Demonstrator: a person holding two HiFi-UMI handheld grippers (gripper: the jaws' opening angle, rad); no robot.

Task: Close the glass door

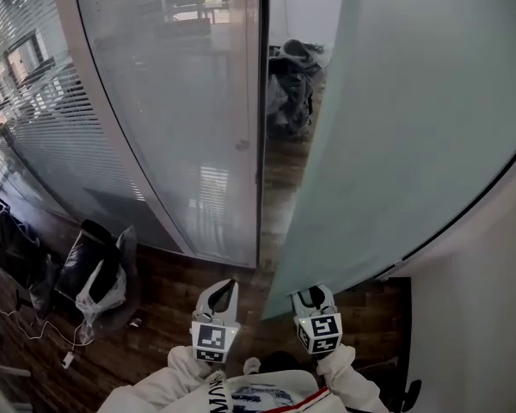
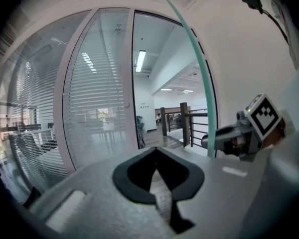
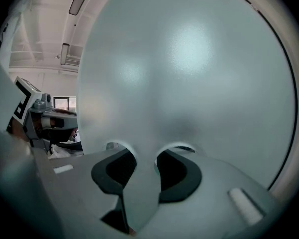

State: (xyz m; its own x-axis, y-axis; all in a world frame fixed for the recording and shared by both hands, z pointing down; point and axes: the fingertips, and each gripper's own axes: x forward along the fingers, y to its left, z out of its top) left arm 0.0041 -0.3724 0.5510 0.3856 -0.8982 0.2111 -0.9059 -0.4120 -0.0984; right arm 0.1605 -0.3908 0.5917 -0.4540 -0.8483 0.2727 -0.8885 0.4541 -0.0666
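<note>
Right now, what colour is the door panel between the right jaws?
The glass door is a frosted pale blue-green; the head view shows it best.

The frosted glass door (image 3: 189, 73) fills most of the right gripper view and hides whatever stands behind it. In the head view its upper part is cut off by the edge, and a dark heap (image 1: 288, 80) beyond the gap is too blurred to name.

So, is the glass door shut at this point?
Open. The glass door stands clear of the fixed panel, floor visible through the gap; the right gripper grips its edge.
</note>
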